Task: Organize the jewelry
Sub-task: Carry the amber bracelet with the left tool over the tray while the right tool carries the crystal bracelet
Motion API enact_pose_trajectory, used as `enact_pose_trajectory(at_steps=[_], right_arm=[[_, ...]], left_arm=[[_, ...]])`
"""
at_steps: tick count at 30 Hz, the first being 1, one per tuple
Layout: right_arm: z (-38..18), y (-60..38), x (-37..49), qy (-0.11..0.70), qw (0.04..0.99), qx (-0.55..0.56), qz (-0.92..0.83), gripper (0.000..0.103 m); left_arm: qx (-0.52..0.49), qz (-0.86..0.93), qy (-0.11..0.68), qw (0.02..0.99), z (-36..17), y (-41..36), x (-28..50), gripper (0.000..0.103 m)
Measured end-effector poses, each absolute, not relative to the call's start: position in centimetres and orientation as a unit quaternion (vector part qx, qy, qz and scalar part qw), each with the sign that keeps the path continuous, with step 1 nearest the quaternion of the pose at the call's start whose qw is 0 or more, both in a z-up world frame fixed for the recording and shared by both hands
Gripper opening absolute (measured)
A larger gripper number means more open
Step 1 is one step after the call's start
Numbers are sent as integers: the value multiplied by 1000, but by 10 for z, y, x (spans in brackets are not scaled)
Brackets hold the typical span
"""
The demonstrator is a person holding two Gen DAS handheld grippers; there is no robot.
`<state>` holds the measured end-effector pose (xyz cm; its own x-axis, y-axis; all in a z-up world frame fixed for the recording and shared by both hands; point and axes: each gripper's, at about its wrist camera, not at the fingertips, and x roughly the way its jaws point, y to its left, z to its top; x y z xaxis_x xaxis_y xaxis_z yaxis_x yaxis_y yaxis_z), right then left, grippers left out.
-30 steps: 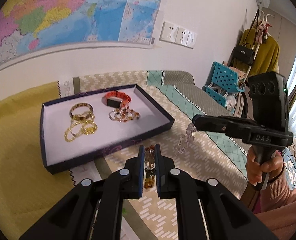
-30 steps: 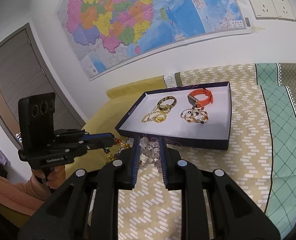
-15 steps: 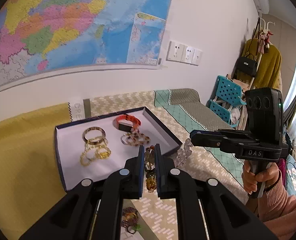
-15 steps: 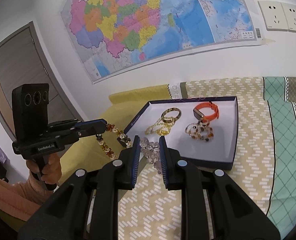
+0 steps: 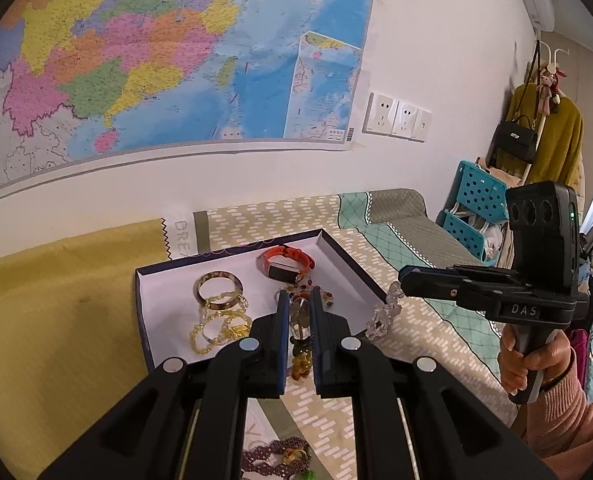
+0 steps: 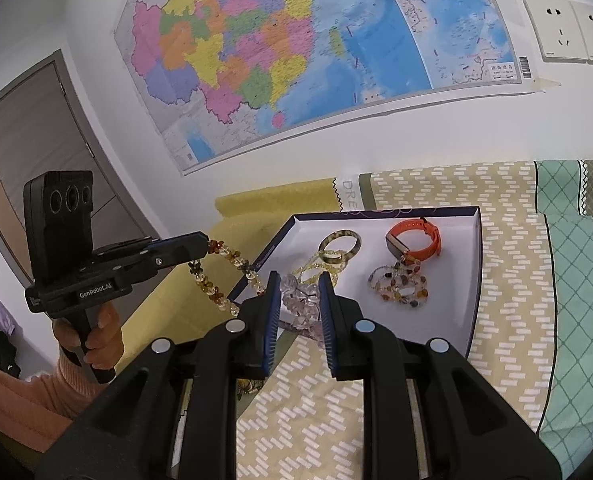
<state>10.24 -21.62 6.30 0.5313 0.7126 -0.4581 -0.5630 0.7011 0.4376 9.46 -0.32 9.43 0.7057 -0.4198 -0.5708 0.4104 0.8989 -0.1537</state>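
My left gripper (image 5: pixel 298 308) is shut on an amber bead bracelet (image 5: pixel 301 354) that hangs below it; in the right wrist view the gripper (image 6: pixel 204 245) holds the bracelet (image 6: pixel 220 276) in the air left of the tray. My right gripper (image 6: pixel 298 292) is shut on a clear crystal bracelet (image 6: pixel 302 304); in the left wrist view the gripper (image 5: pixel 402 282) dangles the bracelet (image 5: pixel 382 316) by the tray's right edge. The dark-rimmed white tray (image 5: pixel 168 304) (image 6: pixel 448 320) holds a bangle (image 6: pixel 338 246), a gold chain (image 5: pixel 216 330), an orange watch (image 6: pixel 414 240) and a beaded bracelet (image 6: pixel 400 286).
The tray lies on a patterned yellow and green bedspread (image 6: pixel 516 300) against a wall with a map (image 6: pixel 296 48). A purple bead bracelet (image 5: pixel 276 456) lies on the bed under my left gripper. Blue baskets (image 5: pixel 476 208) and a coat rack (image 5: pixel 544 120) stand at the right.
Both grippers have risen with their bracelets and tilted up, so the tray sits lower in view. The amber bracelet now hangs free in the air.
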Motion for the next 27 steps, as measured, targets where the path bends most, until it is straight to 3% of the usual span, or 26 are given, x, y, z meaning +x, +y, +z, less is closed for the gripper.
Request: enact_pose_trajectory(at_steps=[27], right_arm=[[54, -204, 143, 332, 867, 117, 353, 19]], left_arm=[[-17, -206, 337, 919, 77, 6, 133, 8]])
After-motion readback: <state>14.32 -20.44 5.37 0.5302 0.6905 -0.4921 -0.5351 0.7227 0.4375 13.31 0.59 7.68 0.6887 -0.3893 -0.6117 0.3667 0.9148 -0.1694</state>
